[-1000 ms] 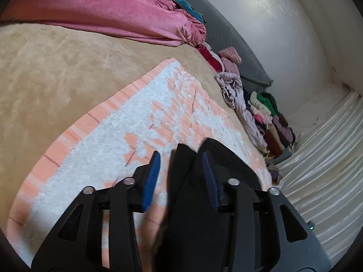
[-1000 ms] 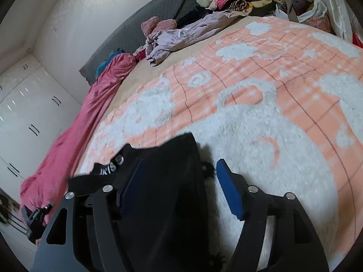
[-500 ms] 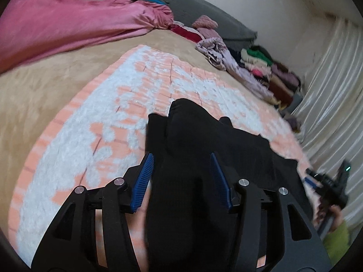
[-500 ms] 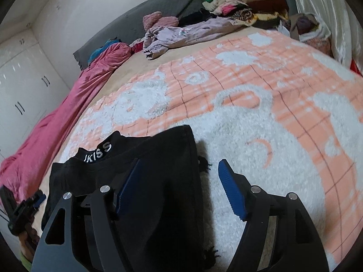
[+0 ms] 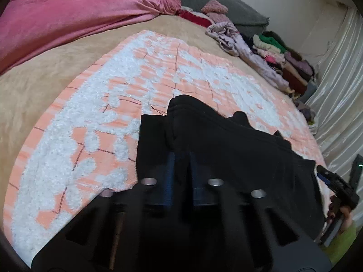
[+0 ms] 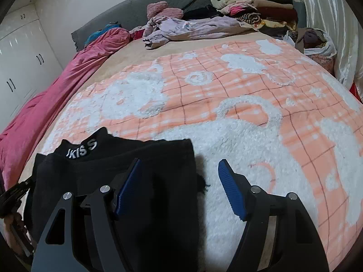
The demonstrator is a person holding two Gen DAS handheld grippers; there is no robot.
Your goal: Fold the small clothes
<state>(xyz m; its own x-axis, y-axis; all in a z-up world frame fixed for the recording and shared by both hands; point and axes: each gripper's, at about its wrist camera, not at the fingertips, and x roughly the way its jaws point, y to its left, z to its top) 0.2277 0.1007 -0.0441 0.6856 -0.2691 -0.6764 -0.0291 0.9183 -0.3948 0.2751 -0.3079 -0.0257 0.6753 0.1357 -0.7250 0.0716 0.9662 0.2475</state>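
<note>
A small black garment (image 5: 226, 149) with white lettering on its collar (image 6: 81, 150) lies on the orange-and-white blanket (image 5: 95, 117). My left gripper (image 5: 181, 165) is shut on a fold of the black garment, its blue pads close together with cloth between them. My right gripper (image 6: 179, 181) is open, blue pads wide apart, over the garment's right edge (image 6: 181, 181); its left finger is above the cloth, its right finger above the blanket (image 6: 249, 117). My right gripper also shows at the right edge of the left wrist view (image 5: 335, 188).
A pink cover (image 5: 68, 15) lies along the far left of the bed. A lilac garment (image 6: 188, 28) and a stack of folded clothes (image 6: 254, 2) sit at the head. A grey headboard (image 6: 140, 11), white wardrobe (image 6: 20, 52) and curtain (image 5: 335, 95) surround the bed.
My left gripper has closed on a fold of the black garment. The garment now lies spread lower and flatter on the blanket. My right gripper stays open.
</note>
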